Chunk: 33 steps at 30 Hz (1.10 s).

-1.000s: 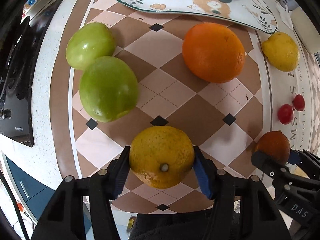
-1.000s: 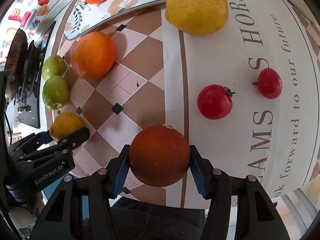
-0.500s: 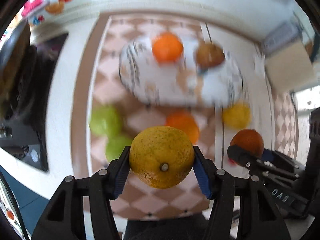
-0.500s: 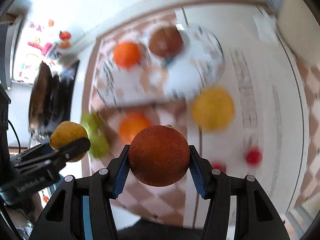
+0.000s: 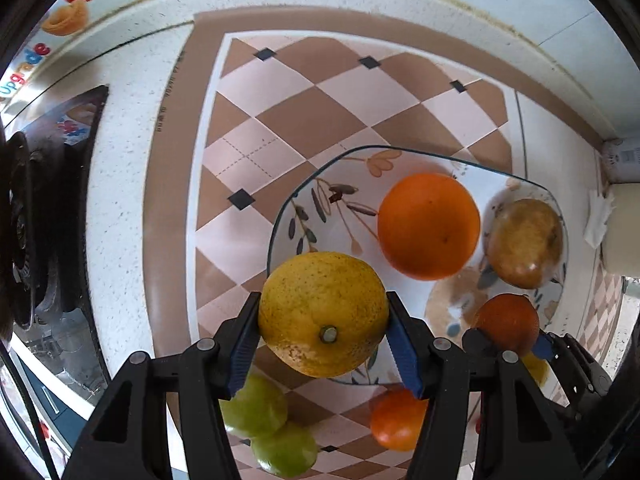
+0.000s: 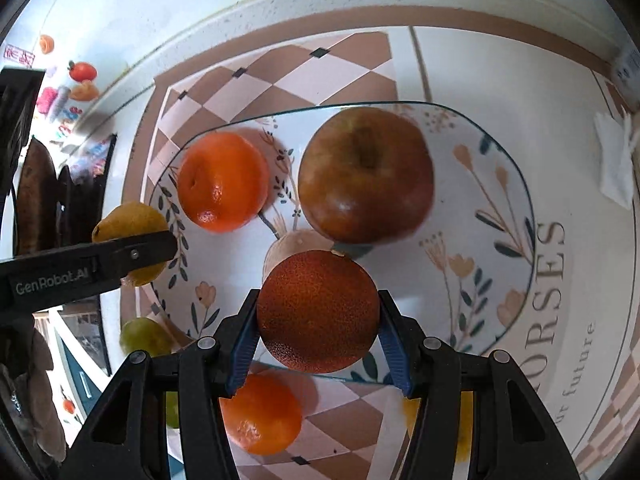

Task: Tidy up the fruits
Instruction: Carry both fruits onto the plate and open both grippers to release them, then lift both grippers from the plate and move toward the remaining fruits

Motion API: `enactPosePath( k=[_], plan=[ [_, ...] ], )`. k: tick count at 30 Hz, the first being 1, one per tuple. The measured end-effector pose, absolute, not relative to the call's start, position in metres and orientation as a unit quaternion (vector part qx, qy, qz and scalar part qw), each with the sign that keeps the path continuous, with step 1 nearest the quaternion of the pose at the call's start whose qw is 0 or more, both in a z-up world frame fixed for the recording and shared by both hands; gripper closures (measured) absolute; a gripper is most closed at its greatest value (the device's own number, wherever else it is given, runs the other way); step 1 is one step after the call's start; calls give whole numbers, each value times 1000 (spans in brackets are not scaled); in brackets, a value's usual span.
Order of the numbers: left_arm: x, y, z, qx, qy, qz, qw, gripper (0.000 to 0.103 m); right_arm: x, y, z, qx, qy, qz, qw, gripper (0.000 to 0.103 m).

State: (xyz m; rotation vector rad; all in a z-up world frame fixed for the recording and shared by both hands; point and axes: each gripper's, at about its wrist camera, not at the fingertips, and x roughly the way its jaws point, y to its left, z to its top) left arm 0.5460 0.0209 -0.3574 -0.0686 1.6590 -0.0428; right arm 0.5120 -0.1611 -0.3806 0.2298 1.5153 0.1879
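Holding a yellow citrus (image 5: 323, 314) left and dark orange (image 6: 318, 312) right, we should lower gently onto bare plate (image 6: 480, 208), lower right.

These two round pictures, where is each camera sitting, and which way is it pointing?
Left wrist view: on the left hand-held gripper, looking along its fingers, down on the plate; it clamps a yellow citrus, and the right hand-held gripper shows at lower right.
Right wrist view: on the right hand-held gripper, above the plate; it clamps a dark orange, the left hand-held gripper at left.
Shared: plate, bright orange, apple, both held fruits.
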Motion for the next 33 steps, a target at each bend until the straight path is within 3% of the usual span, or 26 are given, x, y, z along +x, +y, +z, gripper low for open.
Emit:
enactPosePath(
  k=[6,8,13,16,22,33],
  plan=[
    [549,15,-371,-16,744,-14,667,45,517,-153,-393,102,700,82,702,44],
    [548,13,-371,-18,745,-17,666,44,519,-152,-393,105,701,83,700,39],
    [543,9,-359,-7,731,-21,682,23,509,-164,-373,88,695,82,709,25],
    [534,11,-348,-4,722,-19,692,23,500,-165,-359,78,689,74,717,16],
    [503,10,-318,12,686,-9,727,23,479,-169,-338,68,676,49,732,9],
    [438,5,-260,15,631,-9,776,23,423,-185,-286,53,639,10,767,9]
  ],
)
